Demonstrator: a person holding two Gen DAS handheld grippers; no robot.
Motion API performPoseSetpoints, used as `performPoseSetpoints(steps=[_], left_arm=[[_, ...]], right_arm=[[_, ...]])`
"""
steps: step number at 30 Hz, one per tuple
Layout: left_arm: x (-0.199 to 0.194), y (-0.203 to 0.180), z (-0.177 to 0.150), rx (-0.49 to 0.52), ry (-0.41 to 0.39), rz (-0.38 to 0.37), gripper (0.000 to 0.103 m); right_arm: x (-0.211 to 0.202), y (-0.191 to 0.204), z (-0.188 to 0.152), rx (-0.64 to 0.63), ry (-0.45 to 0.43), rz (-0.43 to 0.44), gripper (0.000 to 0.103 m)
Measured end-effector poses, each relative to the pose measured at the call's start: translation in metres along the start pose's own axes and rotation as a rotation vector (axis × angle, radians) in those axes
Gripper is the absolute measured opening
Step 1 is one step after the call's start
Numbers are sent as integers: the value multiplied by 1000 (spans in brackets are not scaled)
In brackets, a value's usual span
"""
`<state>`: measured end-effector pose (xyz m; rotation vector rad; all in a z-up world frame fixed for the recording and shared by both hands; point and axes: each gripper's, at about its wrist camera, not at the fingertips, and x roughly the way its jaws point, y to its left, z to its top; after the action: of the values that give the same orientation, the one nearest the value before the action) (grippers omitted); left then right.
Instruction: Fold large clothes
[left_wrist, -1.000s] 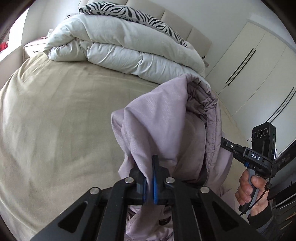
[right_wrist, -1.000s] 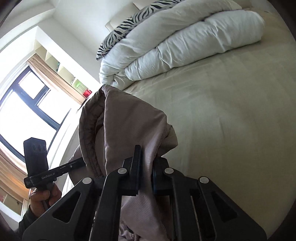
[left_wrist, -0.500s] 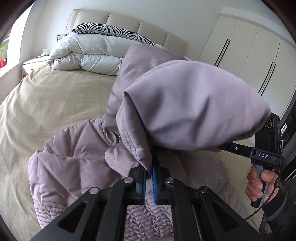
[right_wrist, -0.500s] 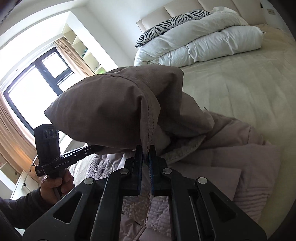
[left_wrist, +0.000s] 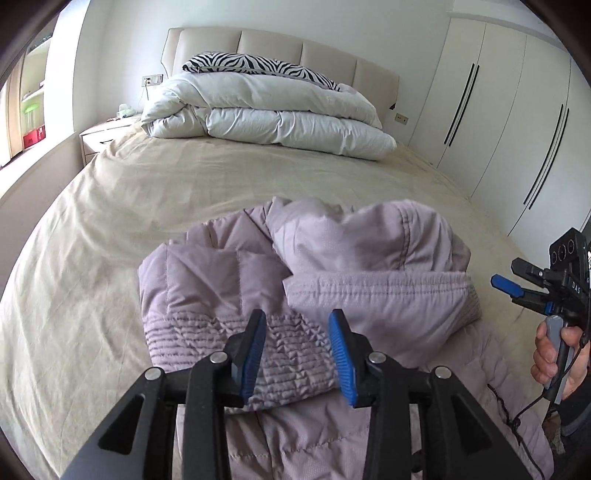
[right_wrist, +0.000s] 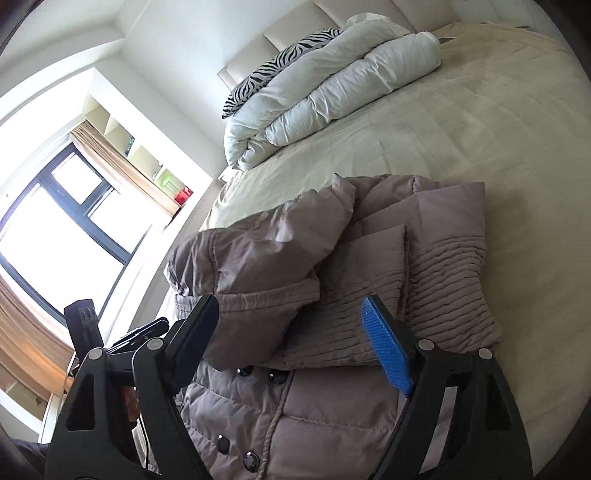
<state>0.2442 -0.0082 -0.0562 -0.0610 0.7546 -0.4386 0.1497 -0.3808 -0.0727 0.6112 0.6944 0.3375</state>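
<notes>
A large mauve quilted jacket (left_wrist: 303, 280) lies on the beige bed (left_wrist: 110, 221), its hood and upper part folded down over its body. It also shows in the right wrist view (right_wrist: 332, 266), with dark buttons along its front. My left gripper (left_wrist: 297, 343) is open and empty, just above the jacket's ribbed fold. My right gripper (right_wrist: 295, 332) is open and empty, hovering over the folded hood edge. The right gripper also shows in the left wrist view (left_wrist: 517, 286), held off the jacket's right side.
A folded white duvet (left_wrist: 266, 114) with a zebra pillow (left_wrist: 258, 64) lies at the head of the bed. A nightstand (left_wrist: 99, 136) stands at the left, white wardrobes (left_wrist: 498, 122) at the right, a window (right_wrist: 55, 221) beyond the bed.
Both grippers held the jacket's top edge aloft, carried it over the body, then opened. The jacket now lies folded on the bed and both grippers are pulled back.
</notes>
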Motion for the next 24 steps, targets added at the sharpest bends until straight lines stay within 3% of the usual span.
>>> performPoseSetpoints(steps=[1, 4, 7, 9, 12, 14, 19, 21, 24], left_arm=[[-4, -2, 15, 3, -37, -2, 39], [-2, -19, 61, 43, -109, 11, 53], [29, -28, 81, 45, -62, 6, 53], [59, -33, 74, 54, 17, 26, 53], [95, -32, 43, 31, 131, 62, 51], [113, -23, 23, -12, 173, 68, 52], [132, -24, 1, 21, 178, 96, 55], [141, -24, -4, 27, 188, 97, 56], [149, -21, -11, 16, 182, 92, 59]], right_arm=[[0, 8, 4, -6, -8, 30, 80], [17, 29, 23, 36, 11, 130, 77], [44, 47, 37, 71, 46, 185, 65], [68, 55, 41, 60, 90, 155, 61], [109, 47, 36, 45, 182, -5, 51], [129, 31, 27, 33, 226, -126, 31], [136, -1, 14, 60, 211, -144, 5], [138, -1, 9, -11, 200, -175, 1], [141, -8, 3, -49, 192, -155, 1]])
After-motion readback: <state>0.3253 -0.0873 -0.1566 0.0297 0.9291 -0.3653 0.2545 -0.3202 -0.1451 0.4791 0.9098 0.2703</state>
